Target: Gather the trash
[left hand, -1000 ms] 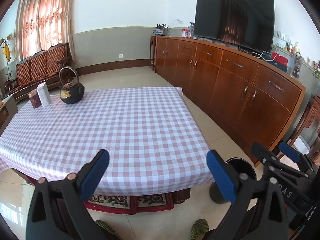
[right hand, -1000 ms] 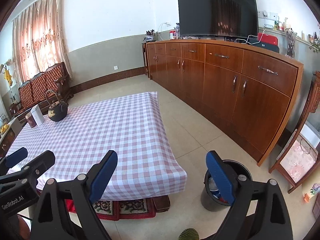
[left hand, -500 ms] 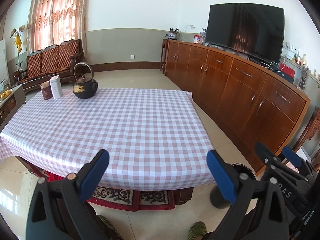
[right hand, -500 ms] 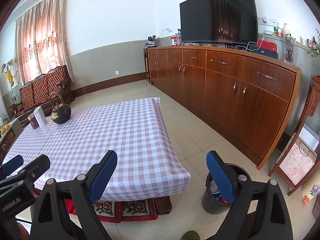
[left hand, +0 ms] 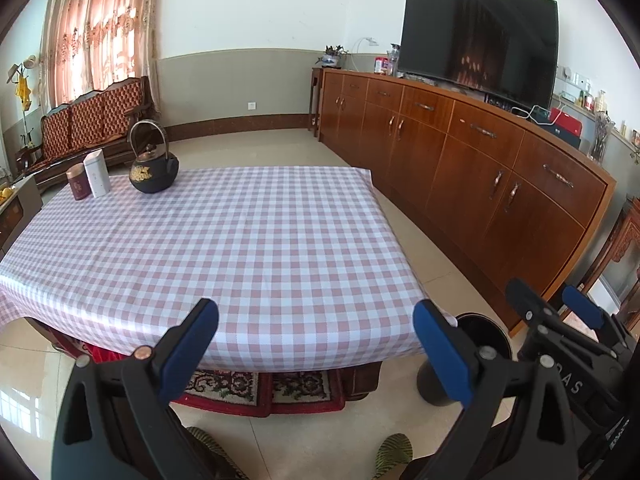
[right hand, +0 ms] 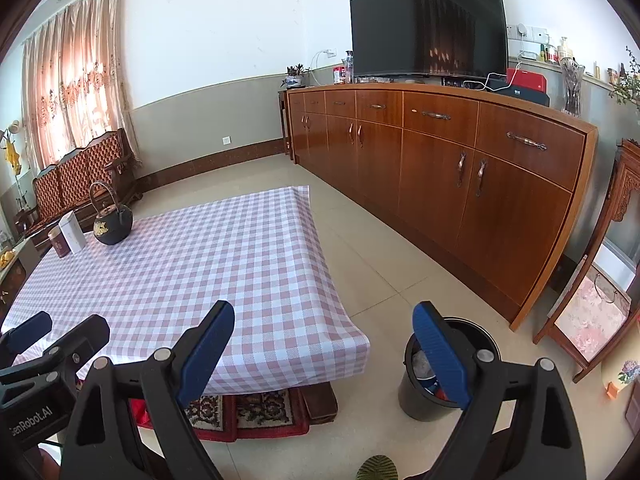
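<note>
The left gripper (left hand: 316,346) and the right gripper (right hand: 324,350) both have their jaws wide apart with nothing in them. The black trash bin (right hand: 416,396) stands on the floor just right of the table (right hand: 180,272)'s near corner, with some trash inside.

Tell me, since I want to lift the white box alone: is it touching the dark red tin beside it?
Cannot tell. In both wrist views the white box overlaps the dark red tin with no floor of cloth visible between them, so neither contact nor gap shows plainly.
</note>
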The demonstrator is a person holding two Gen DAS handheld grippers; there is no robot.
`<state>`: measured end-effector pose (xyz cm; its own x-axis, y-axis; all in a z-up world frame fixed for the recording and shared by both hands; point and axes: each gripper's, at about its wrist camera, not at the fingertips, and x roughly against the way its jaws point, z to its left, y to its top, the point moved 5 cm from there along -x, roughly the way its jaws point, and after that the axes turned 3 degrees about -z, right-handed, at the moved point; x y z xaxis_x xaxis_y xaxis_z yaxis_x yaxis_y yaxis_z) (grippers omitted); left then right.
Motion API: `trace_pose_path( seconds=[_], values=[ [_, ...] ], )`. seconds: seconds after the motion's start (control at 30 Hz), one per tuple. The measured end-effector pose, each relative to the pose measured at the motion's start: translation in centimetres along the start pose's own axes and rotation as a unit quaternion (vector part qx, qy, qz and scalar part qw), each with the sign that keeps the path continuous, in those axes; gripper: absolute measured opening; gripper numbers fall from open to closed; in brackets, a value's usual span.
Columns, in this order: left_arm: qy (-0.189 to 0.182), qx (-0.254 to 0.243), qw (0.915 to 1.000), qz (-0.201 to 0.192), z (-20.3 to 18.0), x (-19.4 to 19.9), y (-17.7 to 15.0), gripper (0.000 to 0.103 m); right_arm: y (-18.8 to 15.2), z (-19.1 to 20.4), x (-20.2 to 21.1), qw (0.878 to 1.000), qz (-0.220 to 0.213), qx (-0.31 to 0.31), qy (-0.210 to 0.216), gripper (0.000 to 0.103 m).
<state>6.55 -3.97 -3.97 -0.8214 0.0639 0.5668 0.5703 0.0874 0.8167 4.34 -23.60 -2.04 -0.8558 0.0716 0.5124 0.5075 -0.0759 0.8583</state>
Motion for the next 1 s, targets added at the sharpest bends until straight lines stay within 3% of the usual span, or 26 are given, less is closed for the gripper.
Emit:
trace_pose_path(
  seconds=[1.0],
  values=[
    [-0.012, -0.030, 0.9993, 0.019, -3.2, -1.5, -1.0, 0.099, -1.4, -2.9, -0.8, 0.999, 0.015, -0.027, -0.019, 0.092]
  ],
)
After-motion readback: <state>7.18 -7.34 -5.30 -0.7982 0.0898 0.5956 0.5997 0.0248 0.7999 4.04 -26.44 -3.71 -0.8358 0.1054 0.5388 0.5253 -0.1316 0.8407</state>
